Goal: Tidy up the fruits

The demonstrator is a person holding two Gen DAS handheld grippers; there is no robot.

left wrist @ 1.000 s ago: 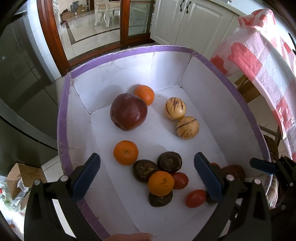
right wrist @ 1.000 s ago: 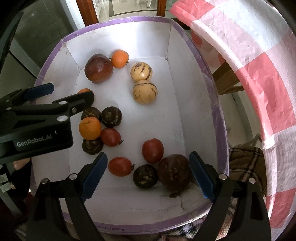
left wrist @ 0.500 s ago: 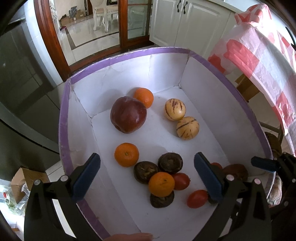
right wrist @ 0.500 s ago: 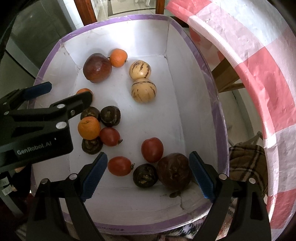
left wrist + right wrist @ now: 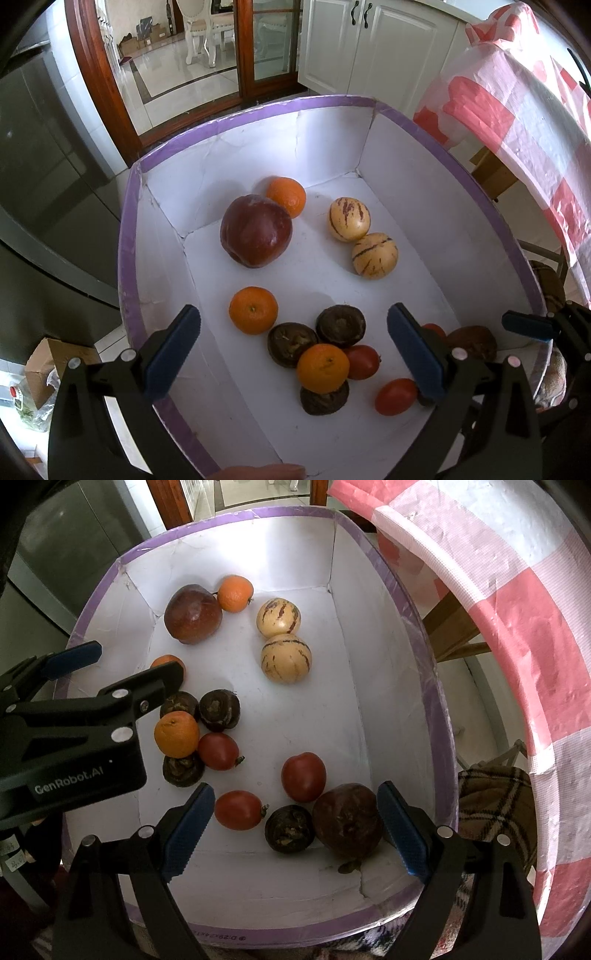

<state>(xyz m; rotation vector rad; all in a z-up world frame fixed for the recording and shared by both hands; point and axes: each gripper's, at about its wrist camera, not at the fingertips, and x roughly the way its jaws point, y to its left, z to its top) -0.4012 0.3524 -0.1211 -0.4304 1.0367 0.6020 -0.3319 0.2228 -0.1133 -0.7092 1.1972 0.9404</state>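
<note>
Inside white box [image 5: 388,686] with purple rim: fruit loose on the floor. Far end: large dark red fruit [image 5: 256,230] touching an orange [image 5: 286,195], two striped yellow melons [image 5: 348,218] touching each other beside them. Left wall: lone orange [image 5: 253,310]. Middle: cluster of dark brown fruits [image 5: 340,325], another orange [image 5: 176,734] perched on them, red tomato [image 5: 218,751] against it. Near end: two more tomatoes [image 5: 303,776], a dark brown fruit [image 5: 289,828] and a big dark purple fruit [image 5: 346,825] touching. Left tool [image 5: 293,350] hovering over the box, blue pads wide apart, gripping nothing. Right tool [image 5: 295,827] likewise spread wide and empty, above the near-end fruit. Pink-and-white checked cloth [image 5: 517,609] to the right of the box.
</note>
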